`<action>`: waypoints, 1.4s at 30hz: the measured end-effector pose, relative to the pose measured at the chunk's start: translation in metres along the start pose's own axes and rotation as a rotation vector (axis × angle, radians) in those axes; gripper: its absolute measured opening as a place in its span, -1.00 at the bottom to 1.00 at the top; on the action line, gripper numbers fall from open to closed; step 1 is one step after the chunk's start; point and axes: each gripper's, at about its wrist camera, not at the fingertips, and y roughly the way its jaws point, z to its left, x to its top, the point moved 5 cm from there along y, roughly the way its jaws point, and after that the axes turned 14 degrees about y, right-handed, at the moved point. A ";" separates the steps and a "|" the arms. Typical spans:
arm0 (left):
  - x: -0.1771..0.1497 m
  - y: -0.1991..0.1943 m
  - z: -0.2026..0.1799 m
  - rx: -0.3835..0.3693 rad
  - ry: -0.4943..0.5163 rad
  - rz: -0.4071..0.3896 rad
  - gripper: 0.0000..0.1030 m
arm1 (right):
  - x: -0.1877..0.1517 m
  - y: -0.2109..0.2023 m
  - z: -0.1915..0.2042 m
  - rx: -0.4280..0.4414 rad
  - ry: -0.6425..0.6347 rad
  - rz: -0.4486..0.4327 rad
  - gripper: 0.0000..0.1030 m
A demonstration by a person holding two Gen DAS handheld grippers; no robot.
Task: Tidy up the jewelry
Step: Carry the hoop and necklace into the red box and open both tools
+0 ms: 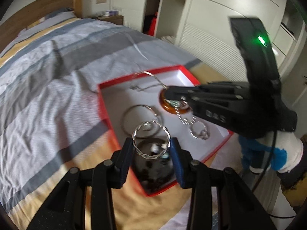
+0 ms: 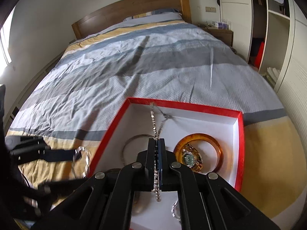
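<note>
Here, over a red box lying on a striped bed, the right gripper is pinching a silver chain while the left gripper is clamping a twisted bangle, seemingly for stowing alongside the amber bangle and watch.

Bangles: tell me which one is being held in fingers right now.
The twisted silver bangle, gripped between the left gripper fingers. The plain silver hoop and amber bangle lie loose in the red box.
</note>
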 end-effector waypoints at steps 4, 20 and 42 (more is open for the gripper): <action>0.000 0.017 -0.011 -0.030 0.010 0.024 -0.28 | 0.000 0.011 -0.009 0.000 -0.003 0.021 -0.94; 0.001 0.058 -0.030 -0.078 0.059 0.086 -0.28 | 0.002 0.034 -0.025 0.026 -0.011 0.077 -0.86; -0.005 0.039 -0.034 -0.097 0.016 0.120 -0.25 | 0.006 -0.046 -0.037 -0.011 0.081 -0.057 -0.30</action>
